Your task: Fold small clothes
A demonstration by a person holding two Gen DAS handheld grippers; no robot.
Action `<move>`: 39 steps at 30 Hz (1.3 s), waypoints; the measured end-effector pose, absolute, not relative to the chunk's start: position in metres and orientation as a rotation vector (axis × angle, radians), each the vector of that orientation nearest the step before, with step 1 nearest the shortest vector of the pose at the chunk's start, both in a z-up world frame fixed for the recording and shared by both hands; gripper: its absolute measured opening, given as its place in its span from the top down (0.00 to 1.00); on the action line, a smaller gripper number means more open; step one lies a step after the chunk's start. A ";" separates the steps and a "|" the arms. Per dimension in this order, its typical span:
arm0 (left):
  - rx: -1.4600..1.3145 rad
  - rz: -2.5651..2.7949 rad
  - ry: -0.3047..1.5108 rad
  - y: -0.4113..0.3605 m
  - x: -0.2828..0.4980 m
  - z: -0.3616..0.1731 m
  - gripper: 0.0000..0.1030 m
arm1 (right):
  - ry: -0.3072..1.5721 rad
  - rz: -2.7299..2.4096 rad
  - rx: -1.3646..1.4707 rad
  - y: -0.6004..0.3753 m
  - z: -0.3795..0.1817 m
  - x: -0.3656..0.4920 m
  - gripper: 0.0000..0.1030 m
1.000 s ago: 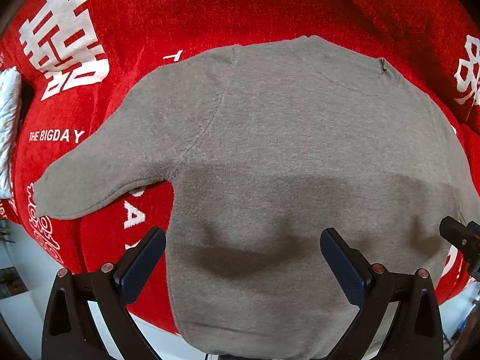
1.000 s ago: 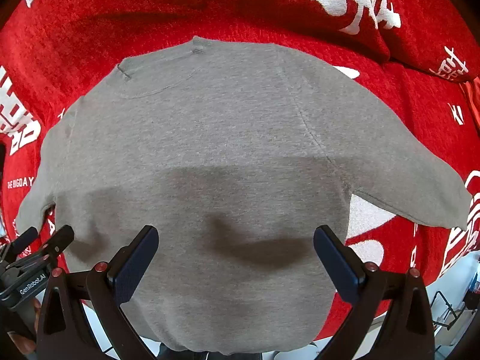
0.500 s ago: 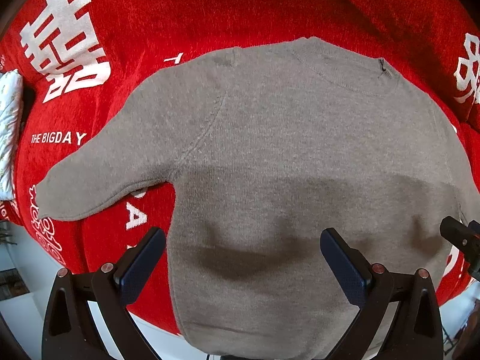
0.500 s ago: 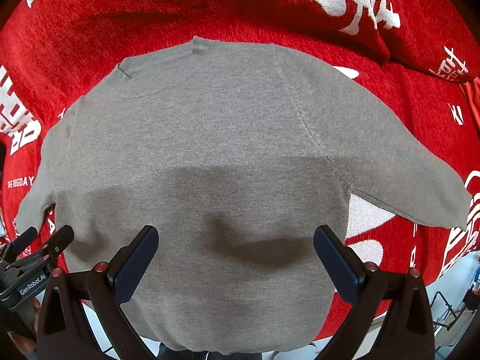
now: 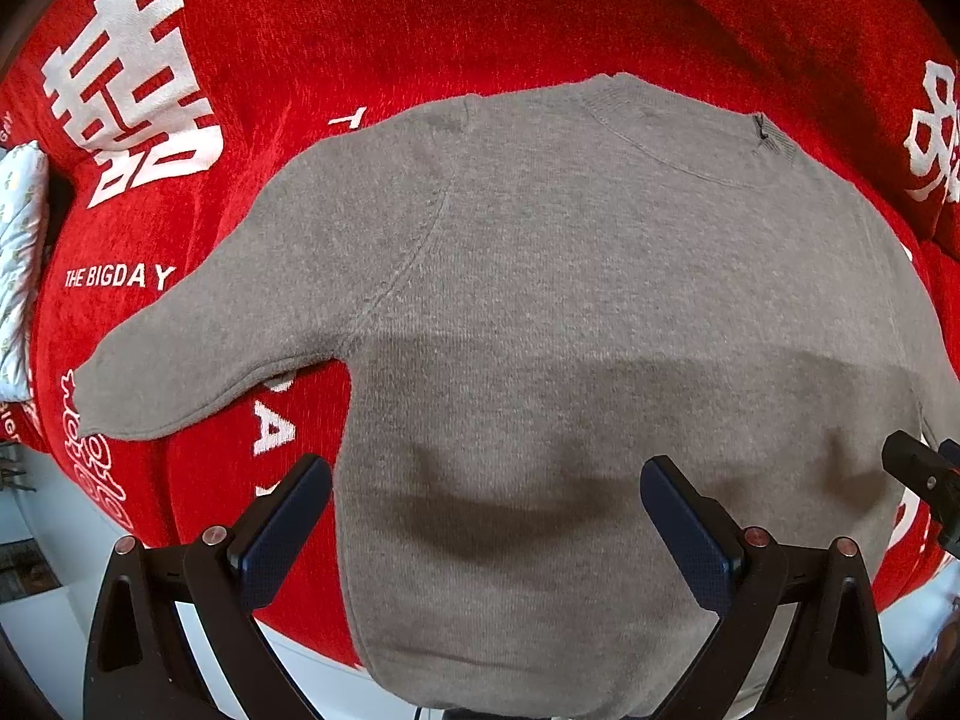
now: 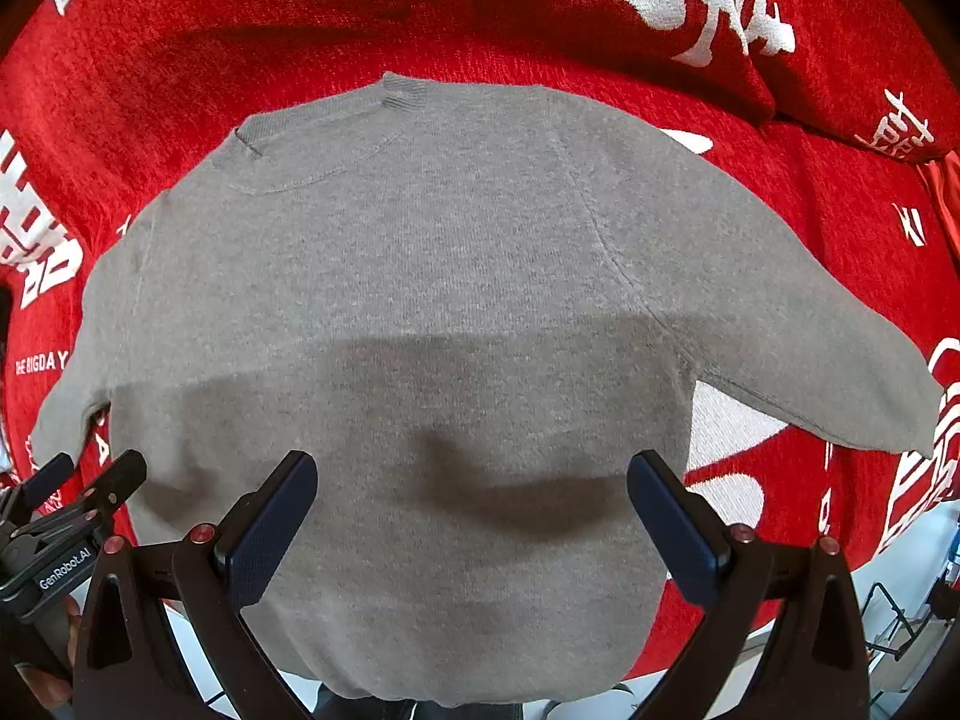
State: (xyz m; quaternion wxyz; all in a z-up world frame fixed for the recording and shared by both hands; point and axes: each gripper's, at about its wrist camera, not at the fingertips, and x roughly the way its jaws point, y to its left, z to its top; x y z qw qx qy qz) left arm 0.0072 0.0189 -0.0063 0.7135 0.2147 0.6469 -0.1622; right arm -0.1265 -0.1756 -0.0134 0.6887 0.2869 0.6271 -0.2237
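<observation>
A grey sweater (image 5: pixel 600 312) lies flat and face-up across the middle of both my views, spread on a red blanket (image 5: pixel 390 18) with white lettering. Its collar sits toward the top of the frame, its hem at the bottom edge, hanging just past the blanket's lower border. In my left view one sleeve (image 5: pixel 240 324) stretches out to the left side; in my right view the other sleeve (image 6: pixel 780 324) reaches to the right side. A dark shadow band crosses the lower half of the sweater.

My left gripper (image 5: pixel 486 516) hangs above the hem area at the bottom of its frame, jaws spread wide and holding nothing. My right gripper (image 6: pixel 474 510) sits likewise at the bottom centre of its frame, jaws wide apart, empty. A pale patterned cloth (image 5: pixel 21 264) shows at the left edge of my left view.
</observation>
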 end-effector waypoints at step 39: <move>0.441 -0.403 1.445 0.030 0.006 -0.006 0.00 | 1.414 -0.511 0.619 -0.160 -0.008 -0.121 0.00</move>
